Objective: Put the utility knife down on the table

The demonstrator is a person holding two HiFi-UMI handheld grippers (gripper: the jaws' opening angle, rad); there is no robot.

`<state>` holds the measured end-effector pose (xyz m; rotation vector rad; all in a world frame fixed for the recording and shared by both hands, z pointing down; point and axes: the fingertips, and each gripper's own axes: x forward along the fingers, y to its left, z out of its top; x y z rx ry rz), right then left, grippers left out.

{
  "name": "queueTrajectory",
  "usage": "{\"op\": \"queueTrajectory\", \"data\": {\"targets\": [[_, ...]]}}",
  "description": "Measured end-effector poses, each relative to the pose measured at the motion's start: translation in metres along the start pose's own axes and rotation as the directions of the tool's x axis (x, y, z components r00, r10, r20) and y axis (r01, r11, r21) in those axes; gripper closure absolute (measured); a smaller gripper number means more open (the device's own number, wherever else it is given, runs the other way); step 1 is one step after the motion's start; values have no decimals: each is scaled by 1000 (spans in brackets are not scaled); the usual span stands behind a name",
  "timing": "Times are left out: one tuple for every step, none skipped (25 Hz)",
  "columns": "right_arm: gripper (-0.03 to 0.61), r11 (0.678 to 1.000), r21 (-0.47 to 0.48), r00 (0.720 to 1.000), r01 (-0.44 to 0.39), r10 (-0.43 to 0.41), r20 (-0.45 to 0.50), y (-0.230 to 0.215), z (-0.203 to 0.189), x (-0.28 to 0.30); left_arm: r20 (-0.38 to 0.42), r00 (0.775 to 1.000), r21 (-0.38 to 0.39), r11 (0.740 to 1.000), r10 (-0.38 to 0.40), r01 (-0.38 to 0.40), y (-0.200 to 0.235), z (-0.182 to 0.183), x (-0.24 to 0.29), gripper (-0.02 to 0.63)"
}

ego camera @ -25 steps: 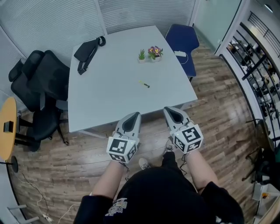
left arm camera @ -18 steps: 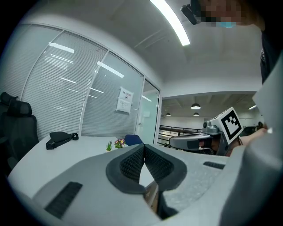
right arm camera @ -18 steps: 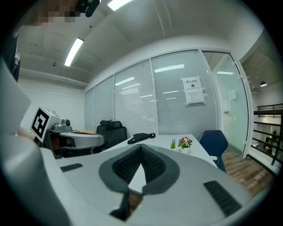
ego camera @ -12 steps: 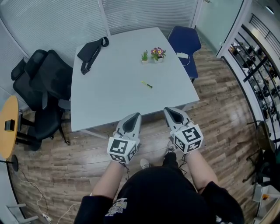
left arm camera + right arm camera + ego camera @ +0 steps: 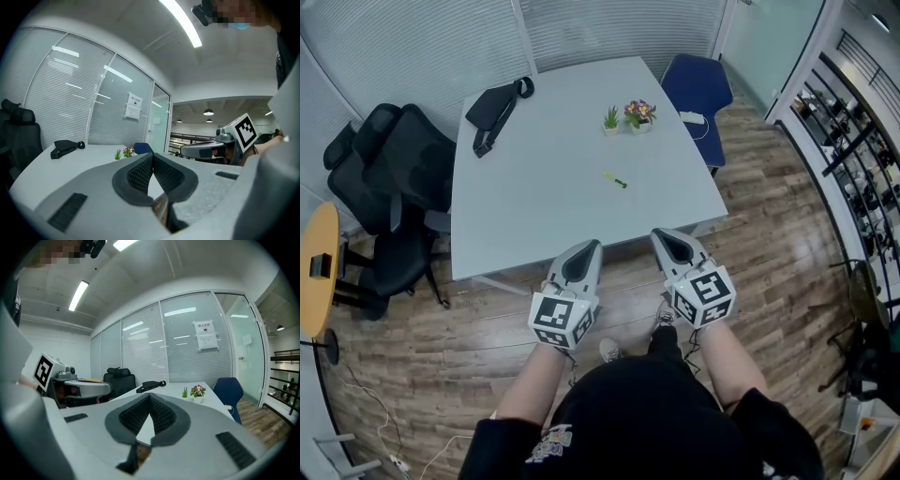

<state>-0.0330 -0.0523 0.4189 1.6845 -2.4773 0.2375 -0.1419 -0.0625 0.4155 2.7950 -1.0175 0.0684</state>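
The utility knife (image 5: 615, 180), small and yellow-green with a dark end, lies flat on the white table (image 5: 534, 206), right of its middle. Both grippers hang over the wooden floor in front of the table's near edge, well short of the knife. My left gripper (image 5: 592, 246) is shut with nothing between its jaws, and its pads meet in the left gripper view (image 5: 152, 158). My right gripper (image 5: 662, 235) is also shut and empty, as the right gripper view (image 5: 150, 400) shows. Neither gripper view shows the knife.
A black bag (image 5: 495, 108) lies at the table's far left, two small potted plants (image 5: 625, 115) at the far right. A blue chair (image 5: 698, 82) stands behind the right corner, black office chairs (image 5: 389, 178) on the left, and shelves (image 5: 853, 141) along the right wall.
The head view has shifted slightly, so the table sits a touch to the right. Both grippers hold the same place, shut, and the knife lies where it was.
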Motion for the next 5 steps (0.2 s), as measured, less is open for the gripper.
{"op": "queueTrajectory", "data": {"targets": [[575,1000,0,1000,-1,1,-1,0,0,-1,0,1000,-1,1000,0,0,-1,0,0,609],[575,1000,0,1000,-1,1,-1,0,-1,-1,0,1000,-1,1000,1,-1,-1,-1,0,609],[575,1000,0,1000,-2,2,-1,0,-1,-1,1,1000,-1,1000,1,-1,-1,-1,1,609],[575,1000,0,1000,-3,3,-2,0,-2,0,1,1000,-1,1000,1,-1,-1,-1,1,609],[575,1000,0,1000,-4,4,-2,0,-2,0,1,1000,-1,1000,1,-1,-1,-1,1,609]]}}
